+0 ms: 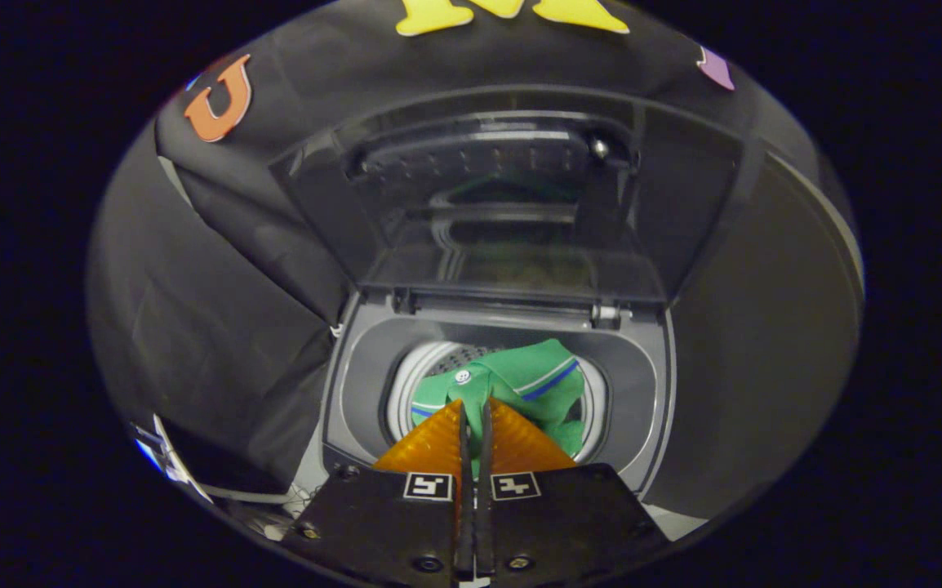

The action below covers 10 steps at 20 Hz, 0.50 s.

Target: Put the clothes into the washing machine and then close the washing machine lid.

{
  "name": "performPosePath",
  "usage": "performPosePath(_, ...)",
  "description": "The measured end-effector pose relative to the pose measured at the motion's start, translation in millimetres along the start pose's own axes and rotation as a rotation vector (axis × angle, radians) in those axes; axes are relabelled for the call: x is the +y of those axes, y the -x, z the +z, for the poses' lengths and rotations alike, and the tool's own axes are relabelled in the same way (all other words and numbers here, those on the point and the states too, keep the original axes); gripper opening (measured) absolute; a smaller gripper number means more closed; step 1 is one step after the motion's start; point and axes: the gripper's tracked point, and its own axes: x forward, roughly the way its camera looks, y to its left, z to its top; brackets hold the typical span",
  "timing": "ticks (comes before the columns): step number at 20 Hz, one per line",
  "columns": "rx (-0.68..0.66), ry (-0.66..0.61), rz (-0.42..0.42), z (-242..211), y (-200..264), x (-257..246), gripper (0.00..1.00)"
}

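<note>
A grey top-loading washing machine (357, 392) stands just ahead of me with its lid (512, 204) raised upright behind the round drum opening. A green shirt (532, 380) with a white-and-blue striped collar and a button hangs over the drum opening. My gripper (475, 416) is shut on the green shirt, a thin fold of cloth pinched between both fingers right above the drum.
Black cloth walls the booth to the left, right and behind the machine. The see-through lid leans back against the rear wall. Some white cables lie near the machine's left front corner.
</note>
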Motion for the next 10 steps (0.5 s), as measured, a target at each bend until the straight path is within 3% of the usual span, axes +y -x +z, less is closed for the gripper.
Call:
performPosePath(5, 0.101, -0.054, -0.043, -19.5, -21.8, -7.7, 0.04)
performPosePath(10, 0.105, -0.059, -0.076, -22.1, -24.9, -10.3, 0.04)
